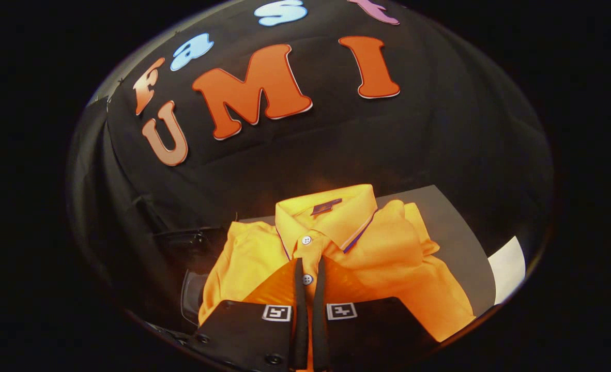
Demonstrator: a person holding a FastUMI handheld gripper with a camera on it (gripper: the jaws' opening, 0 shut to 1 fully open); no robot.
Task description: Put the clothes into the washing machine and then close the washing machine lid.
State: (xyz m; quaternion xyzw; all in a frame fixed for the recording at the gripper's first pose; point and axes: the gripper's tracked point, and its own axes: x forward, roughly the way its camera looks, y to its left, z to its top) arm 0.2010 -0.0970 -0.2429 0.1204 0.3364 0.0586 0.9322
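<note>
An orange polo shirt (388, 258) with a collar and white buttons lies bunched on a grey tabletop (450, 227). My gripper (309, 264) is over the shirt's front. Its two fingers stand close together, one on each side of the button placket just below the collar, and a narrow strip of fabric with a button shows between them. They appear to pinch that fold. To the left of the shirt sits a dark machine (181, 243) with what looks like a clear curved lid (191, 295), partly hidden by the shirt and by the gripper body.
A white sheet (508, 268) lies on the table to the right of the shirt. The black cloth wall rises close behind the table and wraps round on the left.
</note>
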